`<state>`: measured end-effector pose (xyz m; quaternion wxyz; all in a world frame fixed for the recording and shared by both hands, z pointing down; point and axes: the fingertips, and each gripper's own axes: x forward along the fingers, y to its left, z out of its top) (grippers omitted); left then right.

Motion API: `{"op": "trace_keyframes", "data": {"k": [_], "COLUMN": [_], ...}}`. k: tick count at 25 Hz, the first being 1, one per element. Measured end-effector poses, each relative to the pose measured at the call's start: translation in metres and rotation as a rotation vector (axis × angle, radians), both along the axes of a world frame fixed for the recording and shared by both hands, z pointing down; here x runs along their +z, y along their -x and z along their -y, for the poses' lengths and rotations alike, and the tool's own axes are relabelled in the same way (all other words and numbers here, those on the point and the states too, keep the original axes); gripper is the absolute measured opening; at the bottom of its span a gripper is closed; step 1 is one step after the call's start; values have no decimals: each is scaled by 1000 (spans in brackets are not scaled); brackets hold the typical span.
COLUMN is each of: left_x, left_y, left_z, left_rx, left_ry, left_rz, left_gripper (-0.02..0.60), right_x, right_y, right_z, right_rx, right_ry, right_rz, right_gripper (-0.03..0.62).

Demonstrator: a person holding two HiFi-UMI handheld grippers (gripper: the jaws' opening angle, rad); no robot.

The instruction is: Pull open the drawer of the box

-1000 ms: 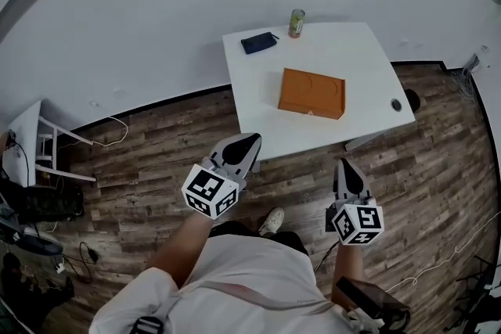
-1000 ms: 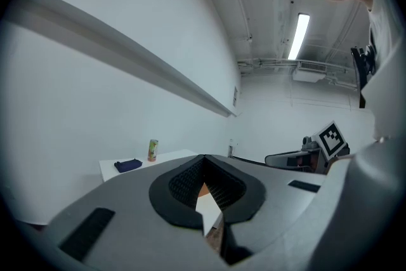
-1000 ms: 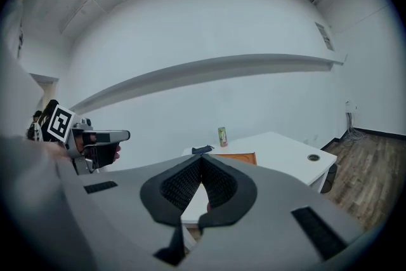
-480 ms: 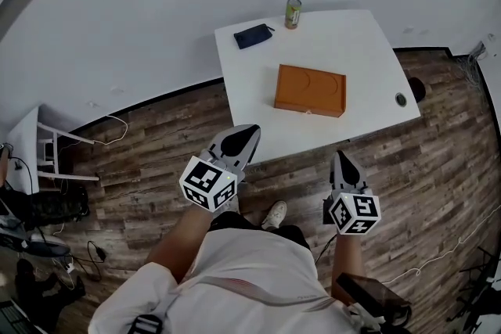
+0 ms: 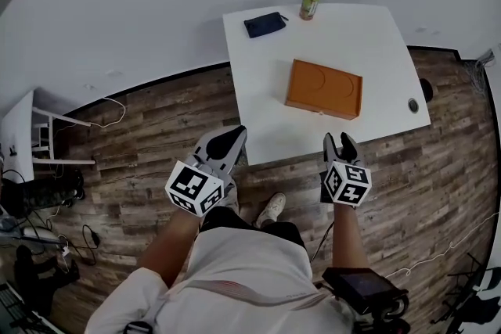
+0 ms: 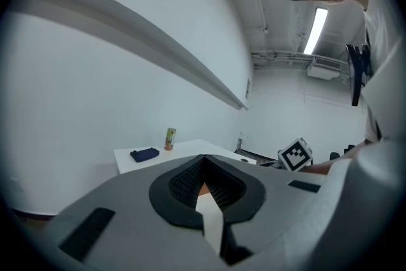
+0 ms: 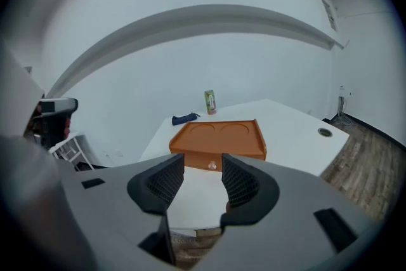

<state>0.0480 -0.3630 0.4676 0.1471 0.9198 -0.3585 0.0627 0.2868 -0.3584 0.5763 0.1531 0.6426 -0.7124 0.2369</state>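
While the left gripper (image 5: 228,140) stays closed and empty, the right gripper (image 5: 339,139) has just opened its jaws, empty, now nearer the orange box (image 5: 324,87).

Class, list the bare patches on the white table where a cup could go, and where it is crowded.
Bare: the table left of the orange box, nearer than the pouch; the strip between box and near edge; the far right corner beside the can. Crowded: the far edge, pouch to can.
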Motion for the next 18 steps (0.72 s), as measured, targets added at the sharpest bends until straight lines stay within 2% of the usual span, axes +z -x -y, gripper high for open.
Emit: {"op": "trace_keyframes", "data": {"k": [2, 9, 13, 18], "left_x": [7, 30, 39, 48], "left_y": [9, 40, 50, 55], "left_z": [1, 9, 15, 17], "left_rx": [-18, -81, -98, -101], "left_ry": [17, 62, 78, 95], "left_rz": [7, 36, 42, 48], "left_gripper": [11, 11, 10, 9], "right_x": [23, 97, 116, 127], "right_y": [1, 4, 3, 7], "right_z": [15, 58, 70, 78], "right_rx": [-2, 14, 55, 57], "right_ry": [47, 188, 226, 238], "right_rz": [-13, -71, -65, -82], "right_gripper": [176, 176, 176, 176]}}
